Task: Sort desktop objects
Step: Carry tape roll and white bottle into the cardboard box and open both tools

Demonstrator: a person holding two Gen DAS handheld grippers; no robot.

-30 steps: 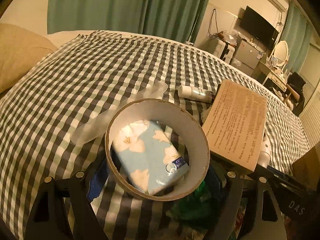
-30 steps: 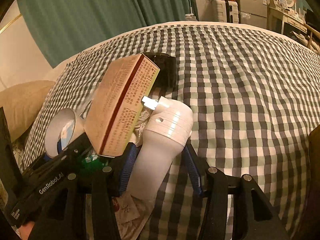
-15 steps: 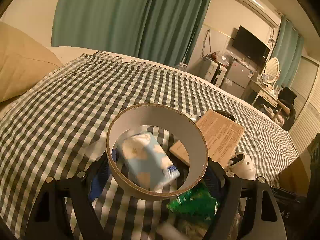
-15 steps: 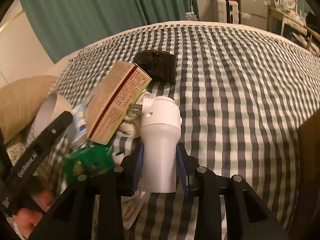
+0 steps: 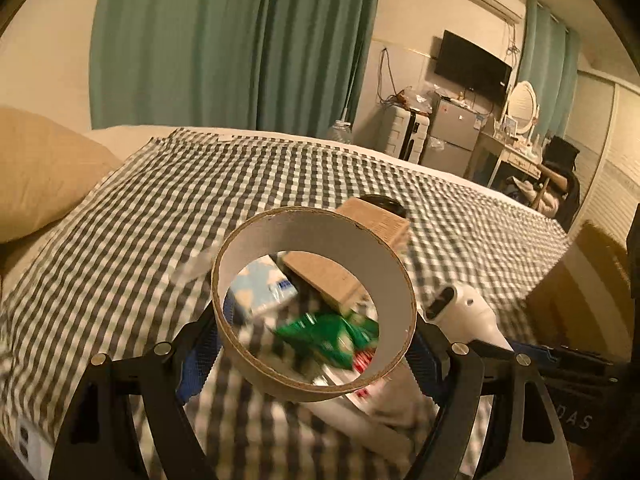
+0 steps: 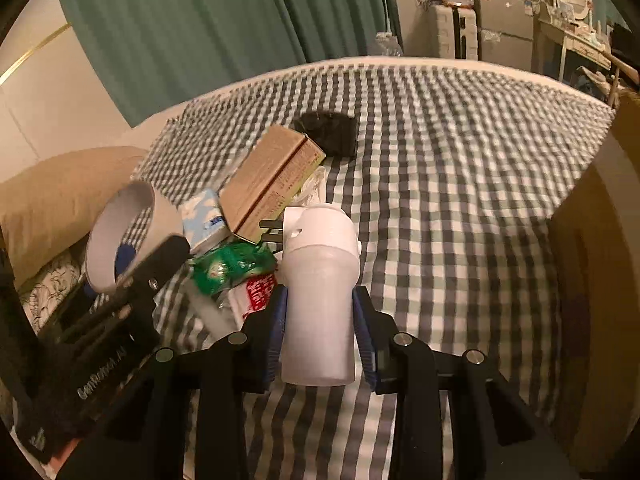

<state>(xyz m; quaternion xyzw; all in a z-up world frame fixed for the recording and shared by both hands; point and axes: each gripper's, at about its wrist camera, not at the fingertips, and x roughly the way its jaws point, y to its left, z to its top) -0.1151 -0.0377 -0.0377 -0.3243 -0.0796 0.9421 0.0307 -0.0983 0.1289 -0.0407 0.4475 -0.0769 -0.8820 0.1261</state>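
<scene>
Left gripper [image 5: 316, 344] holds a cardboard tape ring [image 5: 314, 304] across its width, blue pads [image 5: 192, 372] pressed on the ring's two sides; fingers set wide, closed only as far as the ring allows. Ring is off the checked bedspread [image 5: 160, 208], its open bore facing the camera. Seen through and past the bore: a blue-and-white tissue pack [image 5: 260, 288], a brown carton [image 5: 340, 280] leaning on the pile, a green packet [image 5: 324, 332], blurred. Tan pillow [image 5: 44, 176] at far left of the bed. From the right wrist view, left to right: the ring [image 6: 120, 236] with the left gripper [image 6: 132, 280] on it, the tissue pack [image 6: 204, 220], green packet [image 6: 228, 266], a red-and-white wrapper [image 6: 260, 292] just under it, the carton [image 6: 272, 180] propped at a tilt, a black object [image 6: 328, 132] on the bedspread [image 6: 440, 184] behind the carton, kind not clear. Right gripper [image 6: 320, 332] clamps a white plug-in device [image 6: 320, 292] by its cylindrical body, pads [image 6: 364, 328] on both sides; fingers about halfway closed. Device upright in the grip, two metal prongs pointing left toward the carton, held above the bedspread just right of the pile. Same device [image 5: 464, 312] shows at right of the left view.
</scene>
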